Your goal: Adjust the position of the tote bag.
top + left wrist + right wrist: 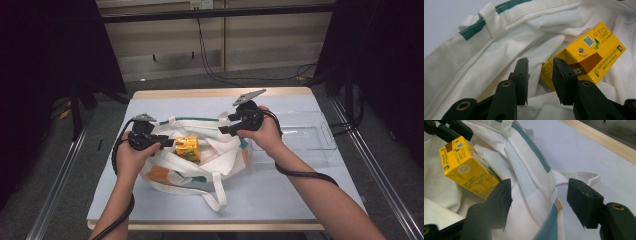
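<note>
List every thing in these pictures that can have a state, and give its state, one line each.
Tote bag: lying on the table, mouth open.
Yellow carton: tilted inside the bag's mouth.
Left gripper: jaws apart, at the carton's corner.
Right gripper: open, astride the bag's rim.
Clear tray: empty.

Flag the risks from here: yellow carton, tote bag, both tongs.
1. The left tongs sit at one corner of the yellow carton, and the pads do not look square on it. It could twist or slip back into the tote bag.
2. The right tongs straddle the bag's rim fabric but stand open. If they miss it, the mouth may sag over the carton.
3. The loose strap could snag when the bag shifts.
</note>
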`<state>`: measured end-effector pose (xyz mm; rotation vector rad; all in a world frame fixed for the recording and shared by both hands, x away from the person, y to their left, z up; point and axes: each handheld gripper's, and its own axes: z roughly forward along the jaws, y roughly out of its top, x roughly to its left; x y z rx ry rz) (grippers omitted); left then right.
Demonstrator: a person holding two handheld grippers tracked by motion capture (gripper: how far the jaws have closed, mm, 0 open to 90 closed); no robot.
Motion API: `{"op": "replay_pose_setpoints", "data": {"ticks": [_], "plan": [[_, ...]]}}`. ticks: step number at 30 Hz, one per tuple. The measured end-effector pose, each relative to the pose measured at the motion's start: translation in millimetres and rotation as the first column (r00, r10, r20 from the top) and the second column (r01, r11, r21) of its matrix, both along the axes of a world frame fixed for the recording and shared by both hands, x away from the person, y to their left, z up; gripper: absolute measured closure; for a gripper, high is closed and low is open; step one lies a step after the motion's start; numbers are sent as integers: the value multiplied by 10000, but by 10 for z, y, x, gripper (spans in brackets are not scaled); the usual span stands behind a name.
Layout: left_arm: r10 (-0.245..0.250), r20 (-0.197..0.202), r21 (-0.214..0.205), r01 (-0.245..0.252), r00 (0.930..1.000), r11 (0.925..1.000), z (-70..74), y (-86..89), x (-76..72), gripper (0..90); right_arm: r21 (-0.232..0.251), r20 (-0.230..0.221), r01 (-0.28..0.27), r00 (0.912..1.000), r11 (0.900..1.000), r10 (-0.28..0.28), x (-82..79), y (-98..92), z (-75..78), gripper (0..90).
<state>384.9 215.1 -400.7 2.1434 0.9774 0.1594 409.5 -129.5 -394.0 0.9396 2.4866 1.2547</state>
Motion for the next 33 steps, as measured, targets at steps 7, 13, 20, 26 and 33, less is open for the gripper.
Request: {"op": "replay_pose_setpoints", "data": {"ticks": [7, 13, 20, 26, 33], "plan": [[-79, 118, -33, 79, 9999, 10000, 9, 1, -92, 664, -35, -148, 315, 9994, 9995, -316, 58, -34, -58, 496], [-122, 235, -55, 124, 9996, 9999, 11, 31, -157, 688, -255, -379, 190, 9991, 9995, -200, 78, -22, -90, 692], [-305, 183, -150, 308, 9994, 9994, -48, 47, -235, 749, -236, -478, 574, 9971, 9981, -585, 126, -33, -107, 820], [-347, 56, -92, 347, 9994, 9994, -141, 66, -287, 810, -275, -549, 702, 9959, 9972, -716, 162, -34, -121, 825], [-364, -22, -235, 364, 9993, 9991, -244, 99, -350, 845, -365, -638, 1001, 9927, 9943, -1023, 210, -72, -162, 829]]}}
